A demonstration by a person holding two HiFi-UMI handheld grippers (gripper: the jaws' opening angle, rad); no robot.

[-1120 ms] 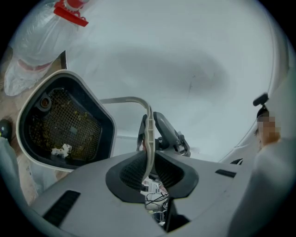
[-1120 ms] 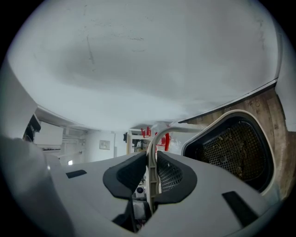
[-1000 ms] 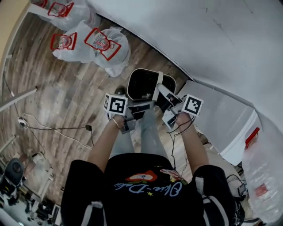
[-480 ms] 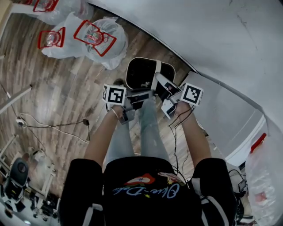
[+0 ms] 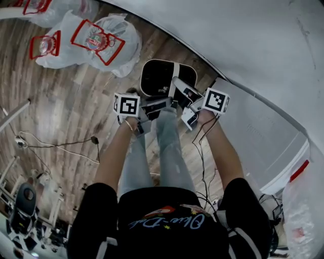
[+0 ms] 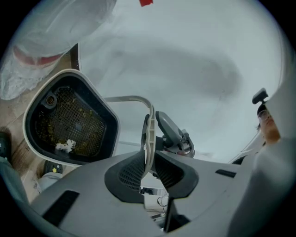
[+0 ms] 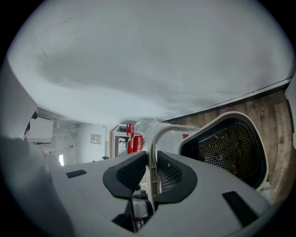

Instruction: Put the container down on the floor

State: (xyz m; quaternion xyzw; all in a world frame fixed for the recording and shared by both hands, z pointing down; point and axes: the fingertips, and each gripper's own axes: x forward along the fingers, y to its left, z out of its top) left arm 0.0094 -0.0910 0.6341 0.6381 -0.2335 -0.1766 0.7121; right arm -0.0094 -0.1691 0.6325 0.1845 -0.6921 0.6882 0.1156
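Head view: one black, white-rimmed container (image 5: 162, 76) hangs over the wooden floor (image 5: 76, 101), with three white plastic bags (image 5: 101, 38) nearby. Left gripper view: the left gripper (image 6: 149, 162) clamps the container's single thin white handle (image 6: 149, 134). Right gripper view: the right gripper (image 7: 151, 169) pinches that same handle

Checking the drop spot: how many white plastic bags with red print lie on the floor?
3 bags on the wooden floor, upper left in the head view: one at the top edge, one below it, a third nearest the black mesh-bottomed container. Others may lie out of frame.
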